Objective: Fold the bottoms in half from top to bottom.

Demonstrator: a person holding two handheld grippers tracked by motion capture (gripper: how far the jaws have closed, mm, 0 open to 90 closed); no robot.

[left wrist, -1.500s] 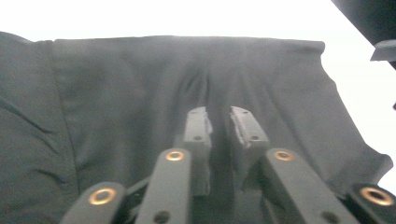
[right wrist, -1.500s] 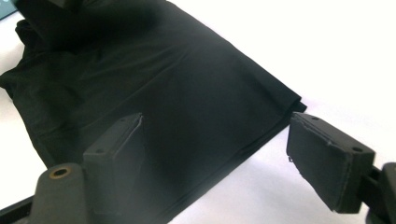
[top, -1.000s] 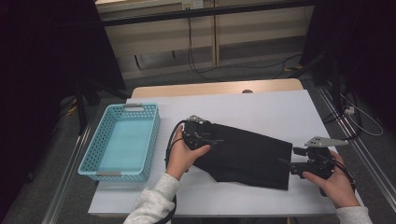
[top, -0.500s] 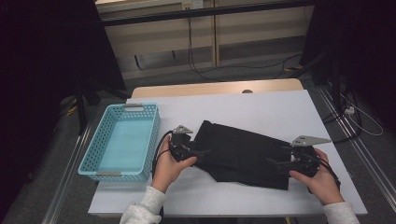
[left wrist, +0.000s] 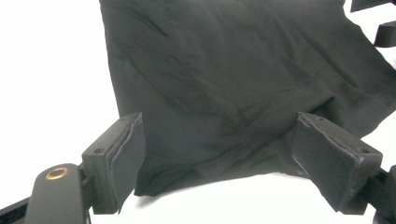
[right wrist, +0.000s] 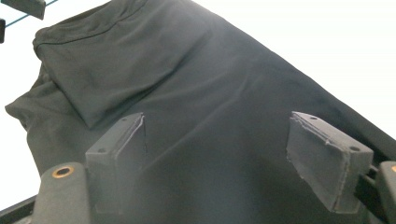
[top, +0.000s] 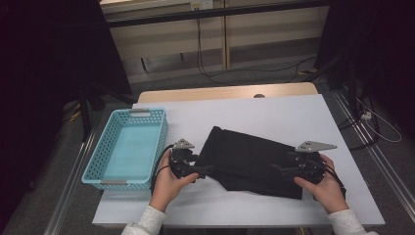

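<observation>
A black cloth [top: 249, 159] lies flat and slightly rumpled across the middle of the white table [top: 274, 115]. My left gripper [top: 205, 169] is at the cloth's left end, low over the table. In the left gripper view the black cloth [left wrist: 233, 79] has its near edge between the jaws; the left gripper [left wrist: 219, 154] has just been opening and its pads stand apart from the fabric. My right gripper [top: 280, 169] sits over the cloth's right part. In the right gripper view the right gripper [right wrist: 217, 149] is open, with the smooth cloth [right wrist: 196, 93] beneath its jaws.
A light blue perforated basket [top: 94, 166] stands empty at the table's left side, close to the left hand. Bare white table stretches behind the cloth and along the front edge. Cables lie on the floor beyond the table.
The left hand has drawn back from the cloth's far left corner toward the near left, and its jaws stand wider. The right hand has slid left onto the cloth.
</observation>
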